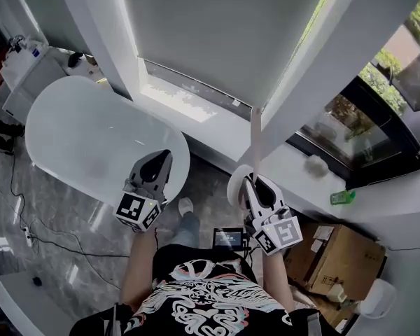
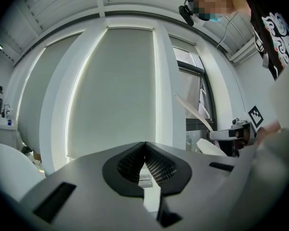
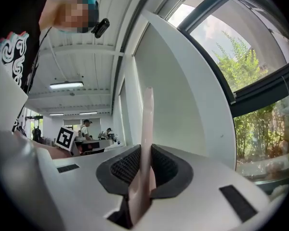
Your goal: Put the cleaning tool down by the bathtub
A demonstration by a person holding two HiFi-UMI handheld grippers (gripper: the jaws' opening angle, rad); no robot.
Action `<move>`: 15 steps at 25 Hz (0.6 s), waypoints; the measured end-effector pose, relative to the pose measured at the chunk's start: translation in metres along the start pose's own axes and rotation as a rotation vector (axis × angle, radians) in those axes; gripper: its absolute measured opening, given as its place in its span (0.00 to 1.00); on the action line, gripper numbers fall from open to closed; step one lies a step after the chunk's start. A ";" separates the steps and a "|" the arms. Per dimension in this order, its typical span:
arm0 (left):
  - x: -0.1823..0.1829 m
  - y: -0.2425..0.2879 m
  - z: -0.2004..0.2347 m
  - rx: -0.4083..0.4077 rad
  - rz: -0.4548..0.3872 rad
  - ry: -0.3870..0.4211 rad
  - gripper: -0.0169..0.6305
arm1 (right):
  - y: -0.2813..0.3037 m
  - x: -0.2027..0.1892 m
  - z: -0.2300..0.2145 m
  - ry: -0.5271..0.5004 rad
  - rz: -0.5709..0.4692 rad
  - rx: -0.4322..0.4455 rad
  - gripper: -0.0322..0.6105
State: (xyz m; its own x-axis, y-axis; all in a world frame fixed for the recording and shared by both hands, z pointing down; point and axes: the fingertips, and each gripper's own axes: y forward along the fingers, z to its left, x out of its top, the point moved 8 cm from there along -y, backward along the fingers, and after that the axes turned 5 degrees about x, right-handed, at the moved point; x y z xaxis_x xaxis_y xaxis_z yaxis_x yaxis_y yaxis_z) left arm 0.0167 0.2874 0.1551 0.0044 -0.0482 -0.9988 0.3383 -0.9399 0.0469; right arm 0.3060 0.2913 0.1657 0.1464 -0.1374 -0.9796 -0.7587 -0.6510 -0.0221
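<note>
1. Our right tongs (image 1: 255, 185) are clamped on the tool (image 1: 255, 140). In the right gripper view its pale handle (image 3: 147, 124) stands upright between the 2 pads, pressed from both sides.
2. In the head view the handle runs toward 12 o'clock from those tongs, in front of the white window ledge (image 1: 217, 128). A white rounded part lies against the tongs at their 9 o'clock side. We take it for the tool's head, though its shape is not clear.
3. Our left tongs (image 1: 157, 163) are closed, tips meeting, with nothing between them. The left gripper view shows only the blind (image 2: 115, 90) beyond the joined pads. They hang over the tub's rim at its 4 o'clock end.
4. The tub (image 1: 70, 117) lies at about 10 o'clock from the tool, and a strip of grey floor (image 1: 63, 208) runs along its 6 o'clock side. Tool and tub are near each other but apart.
5. As we judge it, the put-down has not begun. The tool is held up in the air, resting on no floor or ledge that we can see. What counts as done is only that we stand beside the tub with a firm hold.
6. What is left: carry the tool toward 9 o'clock, lower it to the floor by the tub, and open the right tongs.
</note>
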 end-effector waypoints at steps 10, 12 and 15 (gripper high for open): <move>0.002 0.074 0.102 0.006 0.029 -0.002 0.05 | 0.128 0.011 -0.031 0.019 0.021 0.013 0.17; 0.003 0.085 0.120 0.007 0.032 -0.008 0.05 | 0.146 0.010 -0.035 0.030 0.024 0.014 0.17; 0.006 0.103 0.144 -0.001 0.021 -0.005 0.05 | 0.173 0.010 -0.042 0.040 0.026 0.017 0.17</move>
State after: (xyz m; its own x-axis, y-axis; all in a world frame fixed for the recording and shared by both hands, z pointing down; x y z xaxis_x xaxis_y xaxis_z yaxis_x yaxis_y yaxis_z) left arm -0.0837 0.1413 0.1553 0.0073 -0.0694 -0.9976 0.3389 -0.9384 0.0678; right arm 0.2025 0.1457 0.1607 0.1517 -0.1841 -0.9711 -0.7734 -0.6339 -0.0006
